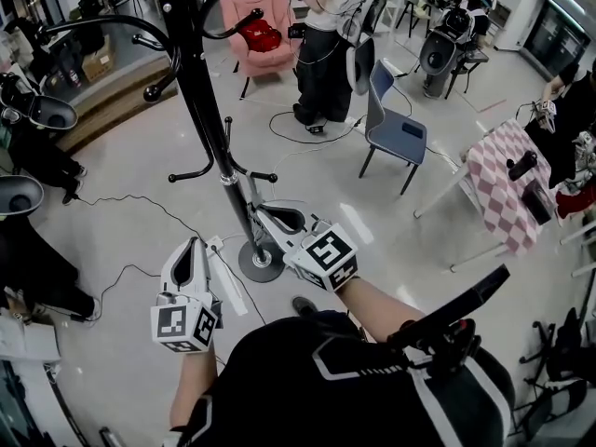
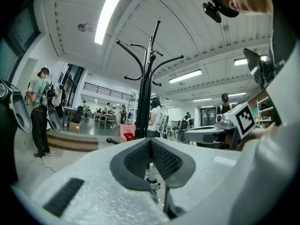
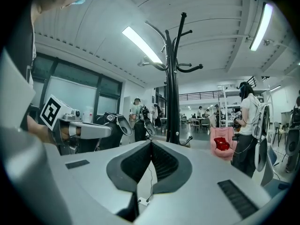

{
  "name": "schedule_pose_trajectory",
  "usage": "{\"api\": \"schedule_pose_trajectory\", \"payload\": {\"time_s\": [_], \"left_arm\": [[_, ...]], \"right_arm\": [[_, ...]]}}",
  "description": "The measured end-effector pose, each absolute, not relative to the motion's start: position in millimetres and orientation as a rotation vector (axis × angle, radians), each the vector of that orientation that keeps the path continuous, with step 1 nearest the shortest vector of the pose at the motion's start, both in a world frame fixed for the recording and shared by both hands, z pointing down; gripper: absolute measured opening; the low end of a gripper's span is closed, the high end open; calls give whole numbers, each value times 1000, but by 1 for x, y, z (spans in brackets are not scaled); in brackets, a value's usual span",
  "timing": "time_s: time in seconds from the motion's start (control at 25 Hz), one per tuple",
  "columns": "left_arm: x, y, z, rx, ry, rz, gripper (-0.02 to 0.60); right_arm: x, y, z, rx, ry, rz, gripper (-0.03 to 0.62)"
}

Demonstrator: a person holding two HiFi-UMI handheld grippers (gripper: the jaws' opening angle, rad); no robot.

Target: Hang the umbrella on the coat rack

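Note:
The black coat rack stands just ahead of me on a round grey base, its curved hooks bare. No umbrella shows in any view. My left gripper is held low, left of the base, its jaws together with nothing between them. My right gripper sits close to the lower pole, also shut and empty. In the left gripper view the gripper points up at the rack. The right gripper view shows that gripper below the rack.
A pink armchair and a standing person are behind the rack. A blue-grey chair and a table with a checked cloth stand to the right. Cables and a power strip lie on the floor.

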State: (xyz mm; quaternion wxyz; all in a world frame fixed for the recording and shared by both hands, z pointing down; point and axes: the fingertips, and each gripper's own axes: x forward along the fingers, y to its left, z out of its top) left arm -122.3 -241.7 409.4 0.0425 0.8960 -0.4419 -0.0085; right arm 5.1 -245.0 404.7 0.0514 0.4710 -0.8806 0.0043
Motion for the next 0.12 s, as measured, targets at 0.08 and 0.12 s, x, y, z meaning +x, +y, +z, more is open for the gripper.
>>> {"api": "schedule_pose_trajectory", "payload": {"time_s": [0.08, 0.12], "left_arm": [[-120, -241, 409, 2739, -1348, -29, 9], [-119, -240, 409, 2737, -1346, -31, 9]], "right_arm": [[7, -245, 404, 1437, -2677, 13, 8], [8, -244, 404, 1440, -2675, 15, 8]]}}
